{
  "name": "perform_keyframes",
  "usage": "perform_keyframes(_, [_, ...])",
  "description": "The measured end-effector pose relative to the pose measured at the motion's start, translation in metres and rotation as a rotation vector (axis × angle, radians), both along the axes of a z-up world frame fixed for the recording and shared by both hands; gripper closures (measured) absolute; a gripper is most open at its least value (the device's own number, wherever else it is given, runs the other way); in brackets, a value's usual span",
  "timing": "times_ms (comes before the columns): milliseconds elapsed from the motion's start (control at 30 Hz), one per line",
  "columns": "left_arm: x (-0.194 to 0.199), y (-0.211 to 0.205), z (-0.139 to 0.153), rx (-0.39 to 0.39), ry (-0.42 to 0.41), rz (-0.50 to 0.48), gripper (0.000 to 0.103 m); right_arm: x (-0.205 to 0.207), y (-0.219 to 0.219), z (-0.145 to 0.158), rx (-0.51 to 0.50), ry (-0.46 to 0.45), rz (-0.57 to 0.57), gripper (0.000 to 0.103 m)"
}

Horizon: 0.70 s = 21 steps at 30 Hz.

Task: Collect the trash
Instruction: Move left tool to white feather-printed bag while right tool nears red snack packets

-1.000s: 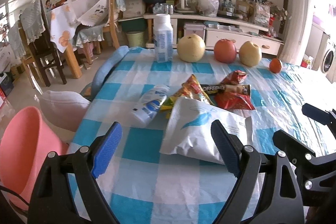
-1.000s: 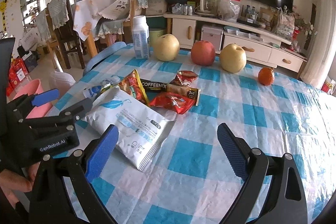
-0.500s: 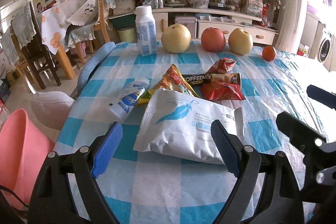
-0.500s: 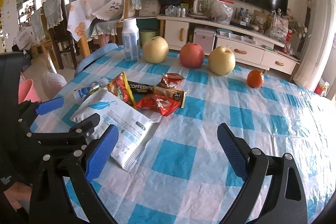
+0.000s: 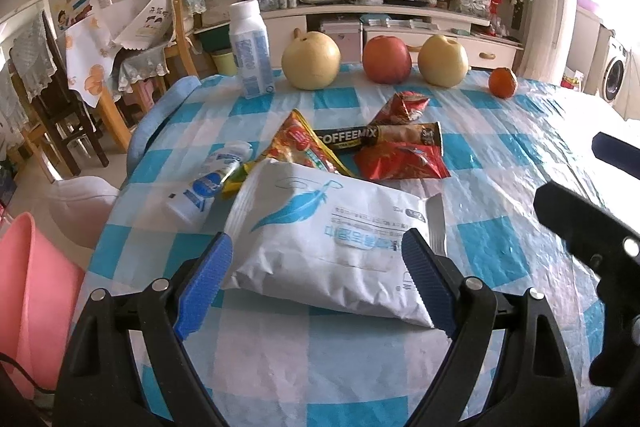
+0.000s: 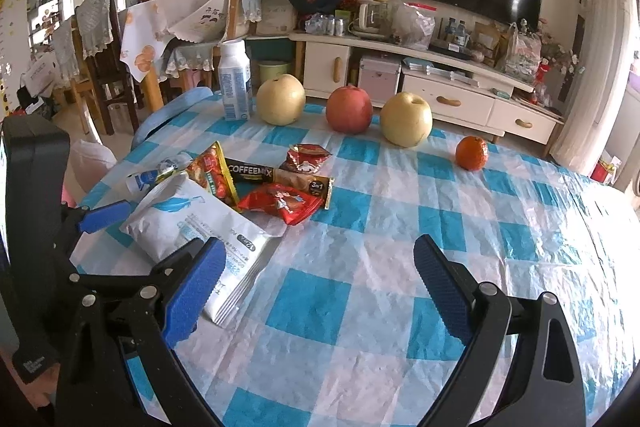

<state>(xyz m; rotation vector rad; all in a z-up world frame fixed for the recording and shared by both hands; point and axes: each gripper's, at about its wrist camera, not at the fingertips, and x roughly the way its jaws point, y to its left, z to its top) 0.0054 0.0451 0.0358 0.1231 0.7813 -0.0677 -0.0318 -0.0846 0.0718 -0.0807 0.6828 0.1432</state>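
Note:
A white wipes pack [image 5: 328, 235] with a blue feather print lies on the checked tablecloth [image 5: 280, 367]. My left gripper [image 5: 316, 285] is open, its blue pads standing either side of the pack's near end without pressing it. Behind the pack lie an orange snack wrapper [image 5: 308, 143], a coffee mix sachet [image 5: 376, 137], a red wrapper [image 5: 400, 163], a crumpled red wrapper [image 5: 404, 105] and a small white bottle [image 5: 208, 183] on its side. My right gripper [image 6: 318, 291] hangs open over bare cloth to the right of the pack, holding nothing.
A pink bin [image 5: 32, 291] stands off the table's left edge. Along the far edge stand an upright milk bottle [image 5: 250, 55], two pears [image 5: 310, 61], an apple [image 5: 386, 59] and a tangerine [image 5: 502, 81]. Chairs and a TV cabinet lie beyond.
My left gripper has come forward and down, so the white pack now sits between its fingers. The right gripper has barely shifted.

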Motion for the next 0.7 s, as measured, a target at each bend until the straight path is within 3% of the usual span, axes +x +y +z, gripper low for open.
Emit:
perform_keyframes(533, [0.006,-0.027,-0.008,0.001,0.017,-0.028,0.016,0.005,-0.01,-0.001,0.005,0.008,-0.007,0.009])
perform_keyframes(700, [0.01,-0.03,-0.008,-0.061,0.025,-0.011,0.016,0.022,-0.029,-0.007,0.046,0.045,-0.026,0.009])
